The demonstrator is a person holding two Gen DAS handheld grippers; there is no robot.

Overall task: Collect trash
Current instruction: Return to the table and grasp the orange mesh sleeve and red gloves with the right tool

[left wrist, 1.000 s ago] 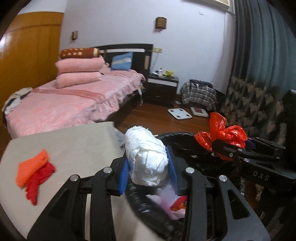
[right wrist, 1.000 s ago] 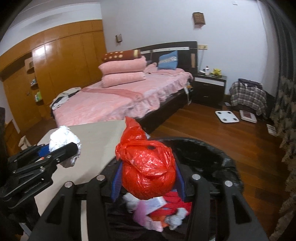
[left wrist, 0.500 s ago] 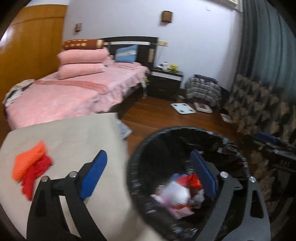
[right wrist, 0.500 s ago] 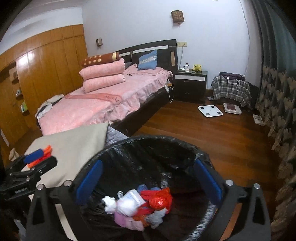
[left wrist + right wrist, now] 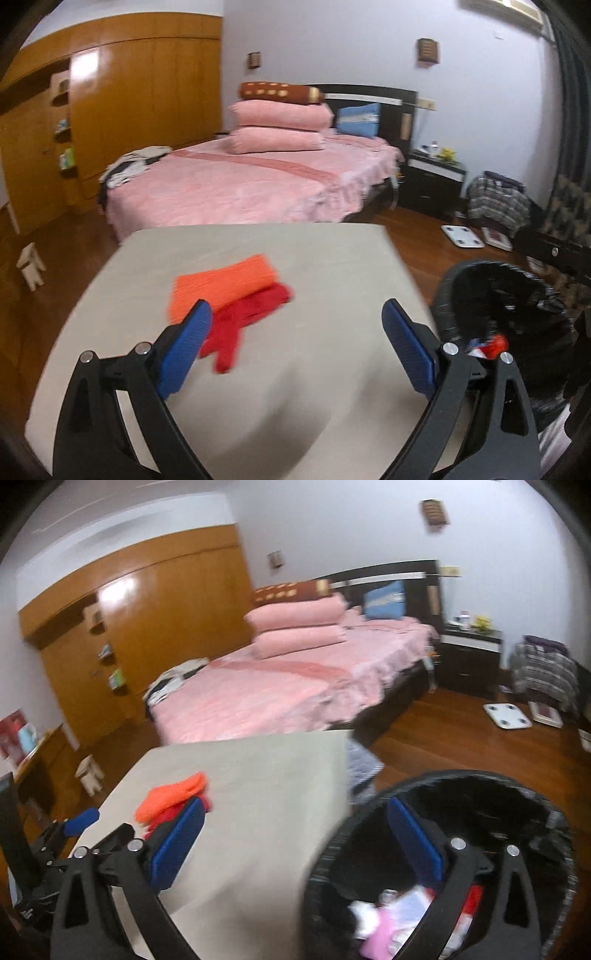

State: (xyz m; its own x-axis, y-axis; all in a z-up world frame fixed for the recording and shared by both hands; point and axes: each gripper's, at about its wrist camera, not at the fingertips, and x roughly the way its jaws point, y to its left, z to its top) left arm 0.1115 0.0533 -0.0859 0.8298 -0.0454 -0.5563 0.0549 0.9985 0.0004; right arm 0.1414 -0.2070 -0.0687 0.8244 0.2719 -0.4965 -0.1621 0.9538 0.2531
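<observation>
A black-lined trash bin stands at the table's right edge, with several pieces of white, pink and red trash inside; it also shows in the left wrist view. An orange cloth lies over a red cloth on the beige table. My left gripper is open and empty, just short of the cloths. My right gripper is open and empty, straddling the table corner and the bin rim. The cloths also show in the right wrist view.
A pink bed with stacked pillows lies beyond the table. A dark nightstand, a white scale on the wood floor and a wooden wardrobe stand around. A small stool is at the left.
Both grippers let go of their trash, the white wad and the red bag, into the bin and opened. Both then swung left from the bin toward the table and the cloths.
</observation>
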